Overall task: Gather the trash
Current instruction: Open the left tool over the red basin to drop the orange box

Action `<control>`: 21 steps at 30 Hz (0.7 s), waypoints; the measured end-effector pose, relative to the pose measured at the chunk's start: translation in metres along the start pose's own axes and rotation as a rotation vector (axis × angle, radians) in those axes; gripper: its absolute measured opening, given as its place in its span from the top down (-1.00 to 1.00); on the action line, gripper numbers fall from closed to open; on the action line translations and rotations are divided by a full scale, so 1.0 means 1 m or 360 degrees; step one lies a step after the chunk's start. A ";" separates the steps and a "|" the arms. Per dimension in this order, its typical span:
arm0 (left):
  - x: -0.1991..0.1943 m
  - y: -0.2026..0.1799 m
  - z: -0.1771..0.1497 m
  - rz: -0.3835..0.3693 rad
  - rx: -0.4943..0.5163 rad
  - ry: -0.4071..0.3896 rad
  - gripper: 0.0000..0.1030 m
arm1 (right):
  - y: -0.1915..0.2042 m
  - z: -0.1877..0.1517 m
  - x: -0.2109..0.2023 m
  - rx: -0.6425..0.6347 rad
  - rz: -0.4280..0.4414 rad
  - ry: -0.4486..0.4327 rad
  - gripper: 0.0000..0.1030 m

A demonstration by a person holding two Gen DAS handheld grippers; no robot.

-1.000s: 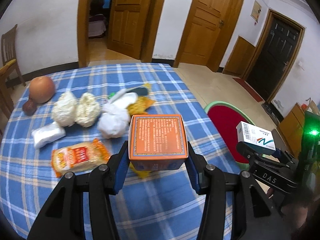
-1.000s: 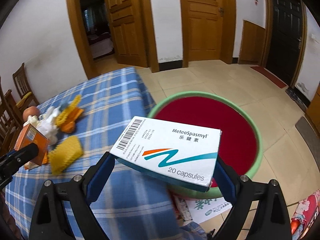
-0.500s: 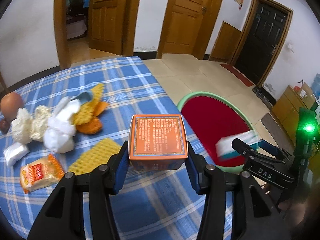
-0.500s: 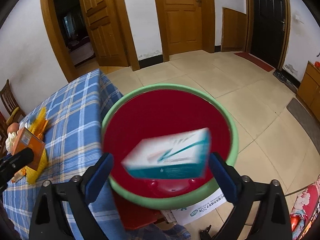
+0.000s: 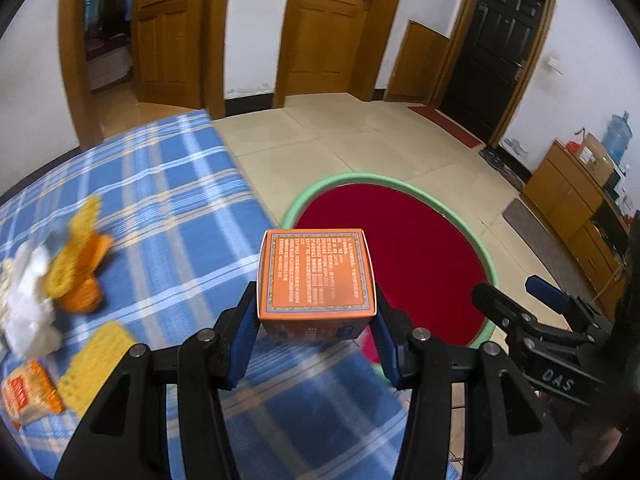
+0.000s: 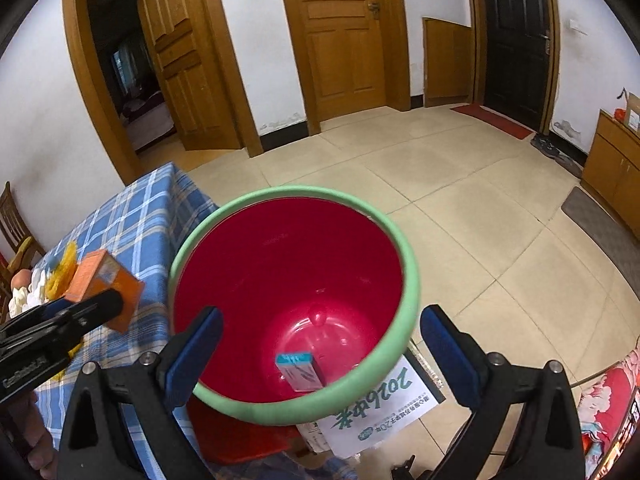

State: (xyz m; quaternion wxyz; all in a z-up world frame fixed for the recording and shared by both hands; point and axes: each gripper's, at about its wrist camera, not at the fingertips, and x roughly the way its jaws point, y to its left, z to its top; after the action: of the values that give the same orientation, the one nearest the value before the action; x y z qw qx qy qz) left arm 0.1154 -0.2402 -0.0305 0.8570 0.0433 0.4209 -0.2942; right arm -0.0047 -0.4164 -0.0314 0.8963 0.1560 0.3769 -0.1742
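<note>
My left gripper (image 5: 316,320) is shut on an orange box (image 5: 316,276) and holds it over the table edge, next to the red bin with a green rim (image 5: 486,248). The box also shows in the right wrist view (image 6: 102,286). My right gripper (image 6: 320,344) is open and empty above the bin (image 6: 412,280). A white and teal medicine box (image 6: 300,370) lies at the bottom of the bin.
The blue plaid table (image 5: 160,208) holds yellow sponges (image 5: 76,264), white crumpled tissue (image 5: 30,312) and an orange snack packet (image 5: 28,398) at the left. A printed sheet (image 6: 380,408) lies under the bin. Tiled floor and wooden doors lie beyond.
My right gripper opened over the bin and the medicine box fell to its bottom. My left gripper carried the orange box right, toward the bin.
</note>
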 end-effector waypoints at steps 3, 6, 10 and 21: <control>0.010 -0.009 0.006 -0.0040 0.0027 0.0007 -0.01 | -0.008 0.000 0.000 0.0024 -0.0015 0.0002 -0.95; 0.014 -0.015 0.010 -0.0062 0.0043 0.0010 -0.16 | -0.015 0.000 0.000 0.0040 -0.0025 0.0006 -0.95; 0.014 -0.019 0.012 -0.0066 0.0048 0.0000 -0.23 | -0.020 -0.001 0.001 0.0055 -0.0026 0.0011 -0.95; -0.008 0.004 0.005 -0.0030 -0.0060 -0.0039 -0.23 | -0.009 -0.003 -0.006 0.0031 0.0024 -0.0009 -0.95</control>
State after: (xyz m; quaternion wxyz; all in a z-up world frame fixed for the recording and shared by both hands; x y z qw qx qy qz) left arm 0.1172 -0.2345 -0.0217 0.8599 0.0197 0.4162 -0.2948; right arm -0.0143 -0.4220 -0.0299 0.8970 0.1671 0.3714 -0.1716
